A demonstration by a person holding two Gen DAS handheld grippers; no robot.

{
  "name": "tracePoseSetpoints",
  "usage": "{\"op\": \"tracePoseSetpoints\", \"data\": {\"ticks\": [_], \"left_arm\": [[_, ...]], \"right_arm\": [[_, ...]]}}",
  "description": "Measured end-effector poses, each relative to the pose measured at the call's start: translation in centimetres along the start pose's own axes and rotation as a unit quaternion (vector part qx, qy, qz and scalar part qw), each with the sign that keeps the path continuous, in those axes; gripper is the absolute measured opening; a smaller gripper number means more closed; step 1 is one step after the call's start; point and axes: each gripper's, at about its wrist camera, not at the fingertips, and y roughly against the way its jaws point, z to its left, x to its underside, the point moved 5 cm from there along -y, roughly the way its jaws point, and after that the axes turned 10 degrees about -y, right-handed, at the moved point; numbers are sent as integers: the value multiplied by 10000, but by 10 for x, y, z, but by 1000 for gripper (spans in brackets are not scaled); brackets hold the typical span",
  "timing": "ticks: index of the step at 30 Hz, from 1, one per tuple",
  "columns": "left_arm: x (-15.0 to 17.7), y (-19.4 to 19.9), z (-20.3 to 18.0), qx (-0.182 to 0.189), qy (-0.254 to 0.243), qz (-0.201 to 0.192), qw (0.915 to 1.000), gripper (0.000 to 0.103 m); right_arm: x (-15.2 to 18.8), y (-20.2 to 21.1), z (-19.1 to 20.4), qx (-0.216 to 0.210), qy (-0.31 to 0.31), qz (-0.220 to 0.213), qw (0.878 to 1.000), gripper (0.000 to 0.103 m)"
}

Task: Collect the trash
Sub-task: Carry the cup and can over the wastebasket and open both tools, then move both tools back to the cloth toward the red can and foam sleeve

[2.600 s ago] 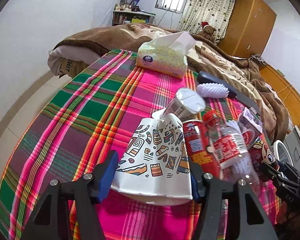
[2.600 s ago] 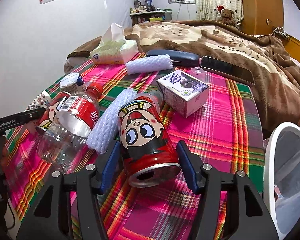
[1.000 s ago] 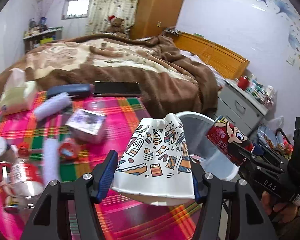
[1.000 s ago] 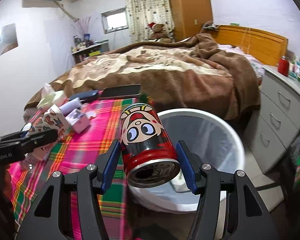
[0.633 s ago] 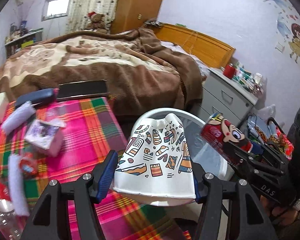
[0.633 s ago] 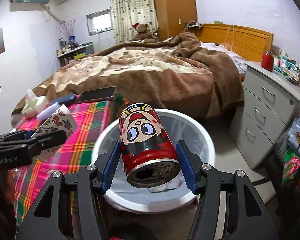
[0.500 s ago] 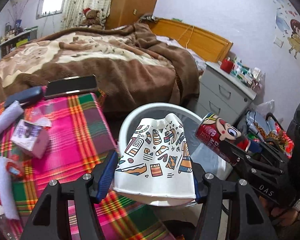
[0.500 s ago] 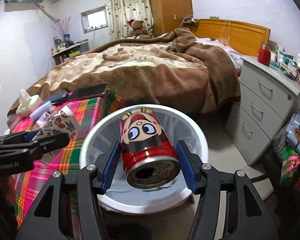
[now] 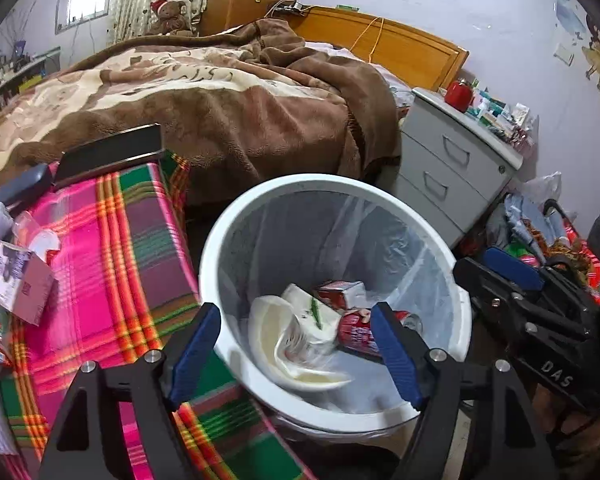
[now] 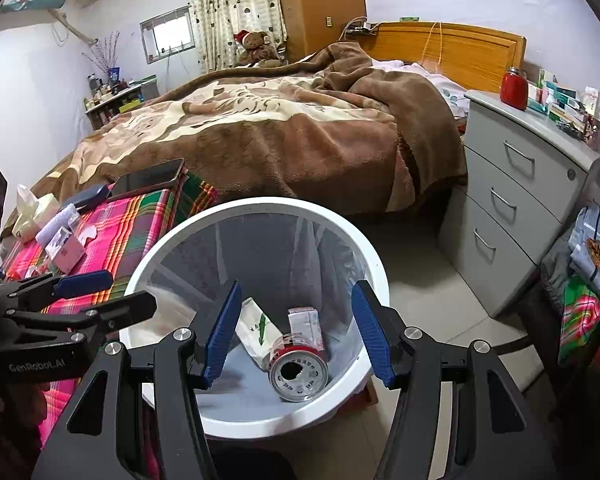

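The white bin [image 9: 332, 181] with a clear liner stands beside the table, under both grippers. My left gripper [image 9: 296, 312] hangs over it, its jaws opening with nothing between them. Below it the patterned paper cup [image 9: 296, 354] is a blur inside the bin. My right gripper [image 10: 297, 332] is open and empty above the bin [image 10: 260, 202]. The red cartoon can [image 10: 298, 372] lies on the bin's floor with its open end towards me, next to a small carton [image 10: 306, 322] and a white wrapper [image 10: 258, 330]. Each view catches the other gripper: right gripper [image 9: 500, 276], left gripper [image 10: 112, 294].
The plaid-covered table [image 9: 112, 248] at the left holds a small purple-white box [image 9: 18, 276], a phone [image 9: 112, 152] and a tissue pack [image 10: 32, 210]. The brown-blanketed bed [image 10: 280, 136] lies behind. Grey drawers [image 10: 512, 204] and bags [image 10: 588, 276] stand at the right.
Both grippers swung from the table to above the bin. The left jaws let go of the paper cup and the right jaws of the red can; both now lie in the bin.
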Motion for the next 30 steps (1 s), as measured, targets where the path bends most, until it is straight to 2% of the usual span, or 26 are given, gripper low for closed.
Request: {"op": "tracePoseSetpoints", "data": {"ticks": [1, 4, 7, 17, 30], "left_arm": [[1, 0, -1, 66, 20, -15, 10000, 77], [2, 5, -1, -105, -66, -67, 9999, 77], [3, 14, 4, -45, 70, -139, 9999, 77], [18, 65, 26, -348, 253, -483, 9979, 77], [57, 129, 70, -923, 628, -785, 9906, 77]], "right_arm": [[0, 0, 0, -6, 4, 0, 10000, 59], [0, 2, 3, -42, 38, 11, 10000, 59], [0, 3, 5, -69, 65, 5, 10000, 59], [3, 16, 23, -212, 158, -81, 9996, 59], [13, 29, 72, -593, 445, -162, 9971, 59]]}}
